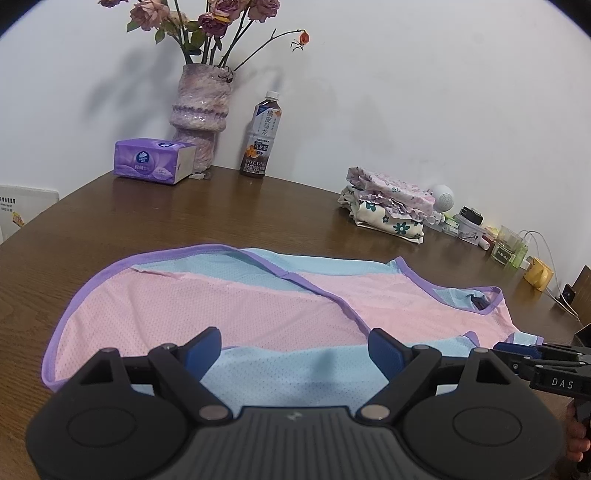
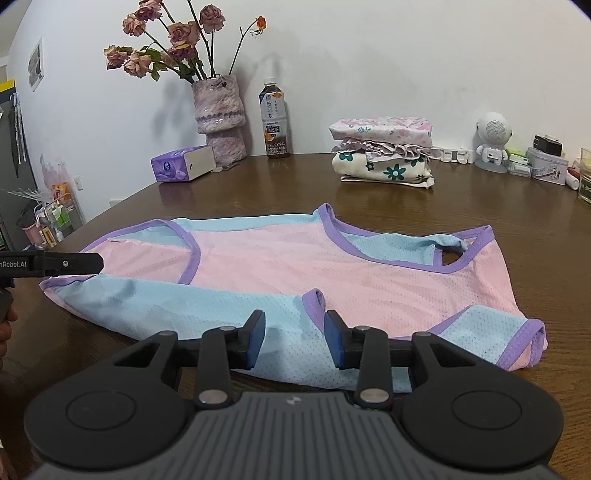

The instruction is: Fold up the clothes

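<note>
Nearest, left gripper (image 1: 295, 349) spread wide over the blue near edge of the mesh top (image 1: 258, 306), pinching nothing. Right gripper (image 2: 295, 341) parted less, straddling a purple-trimmed fold, pads clear of the cloth as far as could be told. Lay flat on the brown table (image 2: 258, 184), pink and blue, purple-bound. Showed only in right view: white robot-shaped speaker (image 2: 493, 142), shelving at far left. Held dried roses (image 1: 207, 18): purple vase (image 1: 201, 110). Stood beside it: tea bottle (image 1: 260, 138), tissue pack (image 1: 153, 160); folded floral stack (image 2: 384, 151) near the wall.
</note>
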Demonstrator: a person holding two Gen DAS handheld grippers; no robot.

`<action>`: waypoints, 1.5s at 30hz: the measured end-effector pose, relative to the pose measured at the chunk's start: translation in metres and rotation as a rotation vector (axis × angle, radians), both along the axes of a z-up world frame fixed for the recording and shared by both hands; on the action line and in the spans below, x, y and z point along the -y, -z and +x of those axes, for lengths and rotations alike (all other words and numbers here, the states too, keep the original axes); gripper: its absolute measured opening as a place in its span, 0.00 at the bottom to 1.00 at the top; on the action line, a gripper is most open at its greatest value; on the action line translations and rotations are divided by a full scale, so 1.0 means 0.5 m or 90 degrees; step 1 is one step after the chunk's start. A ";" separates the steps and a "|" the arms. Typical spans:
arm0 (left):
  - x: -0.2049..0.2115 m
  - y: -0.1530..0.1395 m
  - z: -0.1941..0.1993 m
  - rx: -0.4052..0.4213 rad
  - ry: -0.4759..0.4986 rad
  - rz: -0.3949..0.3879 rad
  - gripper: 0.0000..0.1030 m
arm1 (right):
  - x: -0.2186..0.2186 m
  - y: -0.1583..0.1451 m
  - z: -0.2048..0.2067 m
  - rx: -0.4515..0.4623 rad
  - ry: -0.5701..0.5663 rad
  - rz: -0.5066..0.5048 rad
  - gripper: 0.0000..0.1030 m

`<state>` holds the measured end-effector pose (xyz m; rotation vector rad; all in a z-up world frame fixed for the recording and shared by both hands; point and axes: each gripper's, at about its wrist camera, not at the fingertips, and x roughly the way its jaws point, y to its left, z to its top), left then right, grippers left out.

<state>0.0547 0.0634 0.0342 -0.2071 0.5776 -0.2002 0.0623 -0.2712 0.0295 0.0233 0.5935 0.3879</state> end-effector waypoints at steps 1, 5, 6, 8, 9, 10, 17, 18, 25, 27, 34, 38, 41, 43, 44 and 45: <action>0.000 0.001 0.000 0.000 0.000 0.000 0.84 | 0.000 0.000 0.000 0.001 0.003 -0.001 0.35; -0.003 0.004 -0.001 -0.002 -0.003 -0.001 0.84 | 0.002 0.001 0.000 0.002 0.010 -0.001 0.36; -0.003 0.004 -0.001 -0.003 -0.004 -0.001 0.84 | 0.003 0.001 0.000 0.002 0.011 -0.002 0.37; -0.004 0.006 -0.002 -0.004 -0.005 -0.002 0.84 | 0.003 0.001 0.000 0.003 0.013 -0.004 0.39; -0.005 0.006 -0.002 -0.004 -0.006 -0.002 0.84 | 0.003 0.002 0.000 0.003 0.014 -0.005 0.40; -0.005 0.006 -0.002 -0.005 -0.006 -0.002 0.84 | 0.002 0.002 0.000 0.003 0.014 -0.006 0.40; -0.005 0.007 -0.004 -0.004 -0.005 -0.002 0.84 | 0.002 0.001 -0.001 0.005 0.015 -0.008 0.43; -0.004 0.006 -0.004 -0.004 -0.005 -0.002 0.84 | 0.002 0.001 -0.001 0.005 0.015 -0.009 0.43; -0.005 0.006 -0.005 -0.005 -0.006 -0.001 0.84 | 0.001 0.001 -0.002 0.007 0.020 -0.015 0.56; -0.004 0.006 -0.005 -0.005 -0.006 -0.001 0.84 | 0.001 0.000 -0.003 0.009 0.022 -0.020 0.66; -0.004 0.007 -0.005 -0.006 -0.007 -0.001 0.84 | -0.001 -0.002 -0.005 0.018 0.022 -0.027 0.99; -0.004 0.008 -0.004 -0.008 -0.007 0.000 0.84 | -0.001 -0.002 -0.004 0.020 0.022 -0.027 0.99; -0.004 0.009 -0.004 -0.007 -0.006 0.000 0.84 | 0.003 0.001 0.000 0.011 0.022 -0.022 0.99; -0.003 0.009 -0.005 -0.007 -0.006 0.001 0.84 | 0.006 0.002 0.003 0.003 0.018 -0.018 1.00; -0.003 0.009 -0.005 -0.007 -0.006 0.001 0.84 | 0.006 0.002 0.003 0.000 0.017 -0.015 1.00; -0.003 0.009 -0.006 -0.006 -0.006 0.001 0.84 | 0.006 0.002 0.004 -0.001 0.016 -0.014 1.00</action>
